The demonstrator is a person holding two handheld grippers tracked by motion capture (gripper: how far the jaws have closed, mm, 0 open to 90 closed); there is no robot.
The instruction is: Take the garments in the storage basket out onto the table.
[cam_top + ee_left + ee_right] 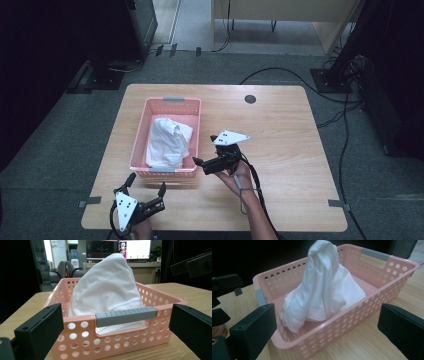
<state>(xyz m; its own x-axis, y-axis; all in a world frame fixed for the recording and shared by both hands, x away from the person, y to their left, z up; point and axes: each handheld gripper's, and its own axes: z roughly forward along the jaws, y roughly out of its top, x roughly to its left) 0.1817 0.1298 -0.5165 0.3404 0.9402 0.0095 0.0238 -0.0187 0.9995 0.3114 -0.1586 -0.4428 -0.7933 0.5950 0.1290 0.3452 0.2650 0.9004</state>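
White cloth stands bunched in pink basket; both grippers' jaws apart.

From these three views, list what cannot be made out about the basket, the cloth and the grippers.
- Basket floor under the white cloth: covered by the cloth, left gripper view.
- Far side of the cloth: hidden by its own bulk, right gripper view.
- Left gripper and hand: cut off by the bottom edge, high view.
- Right gripper jaw pads: too small, high view.
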